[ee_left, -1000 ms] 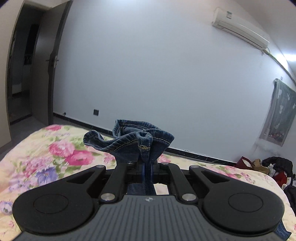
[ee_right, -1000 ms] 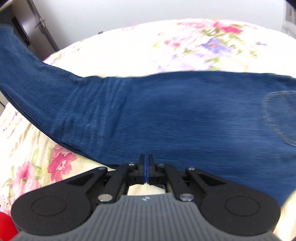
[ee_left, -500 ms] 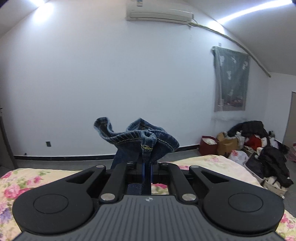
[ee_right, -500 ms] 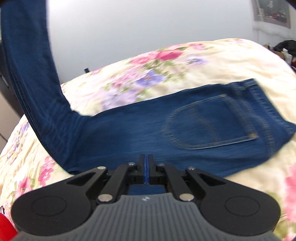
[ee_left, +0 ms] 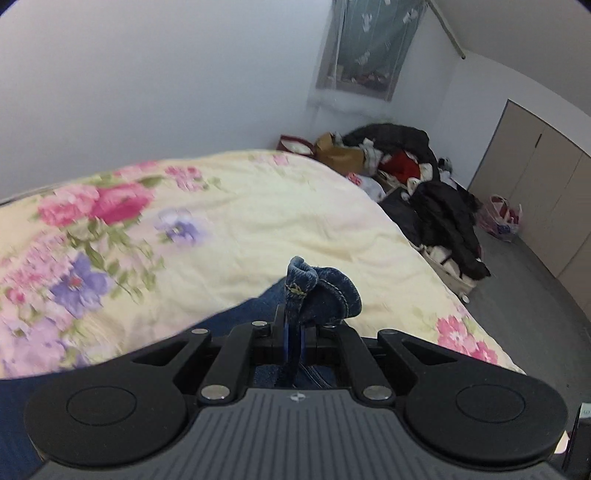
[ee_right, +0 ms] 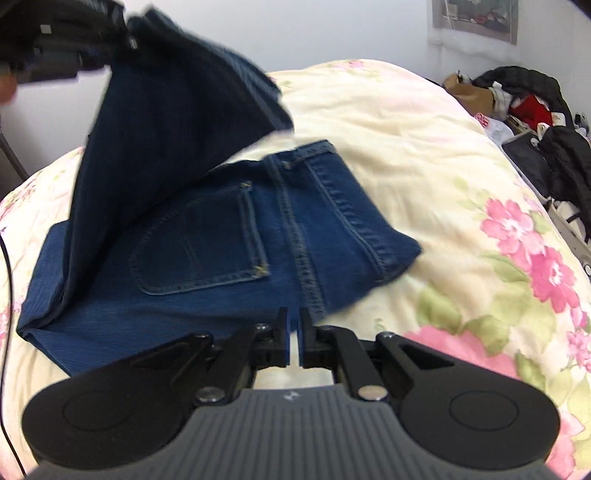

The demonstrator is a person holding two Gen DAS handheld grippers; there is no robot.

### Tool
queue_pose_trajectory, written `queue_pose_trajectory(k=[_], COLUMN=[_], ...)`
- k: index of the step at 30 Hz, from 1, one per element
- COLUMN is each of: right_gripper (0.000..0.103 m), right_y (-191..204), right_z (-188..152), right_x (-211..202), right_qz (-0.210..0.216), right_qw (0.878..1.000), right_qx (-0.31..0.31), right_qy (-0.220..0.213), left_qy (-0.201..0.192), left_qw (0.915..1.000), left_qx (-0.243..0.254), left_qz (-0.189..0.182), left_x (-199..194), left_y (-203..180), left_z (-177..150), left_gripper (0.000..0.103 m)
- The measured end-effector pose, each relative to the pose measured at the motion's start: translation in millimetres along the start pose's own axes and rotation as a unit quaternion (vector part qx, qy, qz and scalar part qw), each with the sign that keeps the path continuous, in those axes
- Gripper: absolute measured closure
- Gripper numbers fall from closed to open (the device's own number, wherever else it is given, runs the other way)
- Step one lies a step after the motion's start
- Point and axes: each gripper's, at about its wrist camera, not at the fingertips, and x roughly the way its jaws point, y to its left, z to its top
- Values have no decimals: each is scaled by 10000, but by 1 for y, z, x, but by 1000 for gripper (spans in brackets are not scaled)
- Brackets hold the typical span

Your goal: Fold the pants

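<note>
Dark blue jeans [ee_right: 229,236] lie on the floral bed, back pocket up, with the waistband toward the far right. Their leg part [ee_right: 166,110] is raised off the bed and hangs folded back over the seat. My left gripper [ee_left: 294,328] is shut on the bunched leg hem [ee_left: 325,295], low over the sheet; in the right wrist view it shows blurred at the top left [ee_right: 125,33]. My right gripper [ee_right: 294,325] is shut with nothing between its fingers, at the near edge of the jeans beside the seat seam.
The bed [ee_left: 258,206] carries a cream sheet with pink and purple flowers. A pile of dark and red clothes and bags [ee_left: 424,177] sits on the floor past its right side. Beige wardrobe doors [ee_left: 546,192] stand at the far right. A black cable [ee_right: 7,295] runs down the left edge.
My left gripper has swung round and down toward the bed with the hem, bringing the legs over the seat. My right gripper has travelled along the jeans to the pocket end.
</note>
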Motion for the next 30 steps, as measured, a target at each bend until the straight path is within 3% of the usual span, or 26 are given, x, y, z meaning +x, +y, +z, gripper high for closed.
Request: queue_pose_trajectory(k=[7, 11, 15, 18, 21, 25, 27, 30], right_gripper=[103, 101, 84, 77, 68, 48, 38, 35], right_y=[-6, -8, -8, -6, -7, -17, -24, -35], right_z=[-2, -4, -7, -7, -6, -4, -1, 10], right_x=[-2, -11, -21, -27, -33, -35, -29, -14], right_qz=[-112, 44, 152, 214, 370, 771, 983, 1017], right_qw=[9998, 9998, 9991, 9985, 9964, 9860, 9781, 9709], right_qx=[-137, 128, 381, 495, 766, 1463, 1816, 2148], right_qy=[132, 124, 69, 48, -13, -191, -241, -284], left_qy=[883, 1111, 1041, 958, 810, 600, 617, 698], left_qw=[9936, 9865, 9824, 9823, 9879, 9968, 9978, 9960], left_qx=[28, -416, -407, -241, -52, 154, 221, 320], left_qz=[-699, -1131, -1500, -1592, -1320, -505, -102, 457], left_x=[30, 30, 17, 2, -13, -30, -35, -40], left_y=[-7, 4, 8, 12, 24, 63, 88, 129], left_z=[-28, -28, -29, -29, -27, -30, -35, -48], left_gripper=[91, 72, 44, 42, 42, 42, 42, 42])
